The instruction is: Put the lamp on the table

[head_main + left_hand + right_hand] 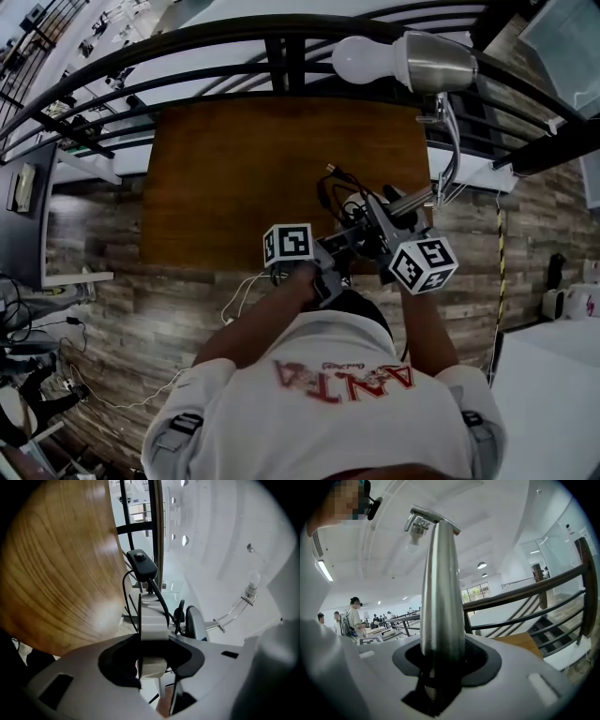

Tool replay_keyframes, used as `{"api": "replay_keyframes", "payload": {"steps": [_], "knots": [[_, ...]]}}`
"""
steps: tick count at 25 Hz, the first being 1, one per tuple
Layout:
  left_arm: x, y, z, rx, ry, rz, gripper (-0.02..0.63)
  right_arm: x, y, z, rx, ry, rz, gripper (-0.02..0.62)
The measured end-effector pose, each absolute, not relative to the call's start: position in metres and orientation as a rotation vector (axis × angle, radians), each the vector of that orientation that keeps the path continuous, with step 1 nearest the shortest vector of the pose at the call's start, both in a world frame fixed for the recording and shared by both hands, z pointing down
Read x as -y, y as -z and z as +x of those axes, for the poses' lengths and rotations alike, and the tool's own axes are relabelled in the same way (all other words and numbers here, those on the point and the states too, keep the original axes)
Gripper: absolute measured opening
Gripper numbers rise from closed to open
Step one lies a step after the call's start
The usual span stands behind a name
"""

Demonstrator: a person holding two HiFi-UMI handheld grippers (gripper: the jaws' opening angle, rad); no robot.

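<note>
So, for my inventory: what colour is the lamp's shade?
Silvery metal; the lamp shade shows best in the head view.

The lamp (441, 61) has a brushed metal shade with a soft satin shine and a frosted white bulb (361, 58). In the right gripper view its tapered stem is smooth steel streaked with long reflections. Its cord (159, 597) and switch are black and matt, like plastic. The left tool (152, 665) and right tool (440, 667) have matt pale grey plastic bodies with dull black inner pads. The tabletop (244, 178) is brown wood with clear grain and a faint polished sheen. The floor (112, 309) shows weathered-looking grey-brown planks. The railing (187, 42) bars are dark and smooth. The person's shirt (328, 422) is white cloth.
</note>
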State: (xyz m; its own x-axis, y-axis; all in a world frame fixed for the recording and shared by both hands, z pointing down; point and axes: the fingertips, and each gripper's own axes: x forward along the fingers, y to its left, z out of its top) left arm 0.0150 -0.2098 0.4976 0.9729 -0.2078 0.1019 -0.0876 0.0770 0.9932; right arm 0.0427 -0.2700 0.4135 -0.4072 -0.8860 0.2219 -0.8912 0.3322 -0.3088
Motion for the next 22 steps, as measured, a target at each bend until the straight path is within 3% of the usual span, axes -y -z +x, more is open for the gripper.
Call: {"api": "replay_keyframes", "payload": {"steps": [22], "knots": [[0.368, -0.595, 0.189, 0.224, 0.081, 1.440, 0.150, 0.434, -0.513, 0.214, 2.514, -0.654, 1.650, 0.170]]}}
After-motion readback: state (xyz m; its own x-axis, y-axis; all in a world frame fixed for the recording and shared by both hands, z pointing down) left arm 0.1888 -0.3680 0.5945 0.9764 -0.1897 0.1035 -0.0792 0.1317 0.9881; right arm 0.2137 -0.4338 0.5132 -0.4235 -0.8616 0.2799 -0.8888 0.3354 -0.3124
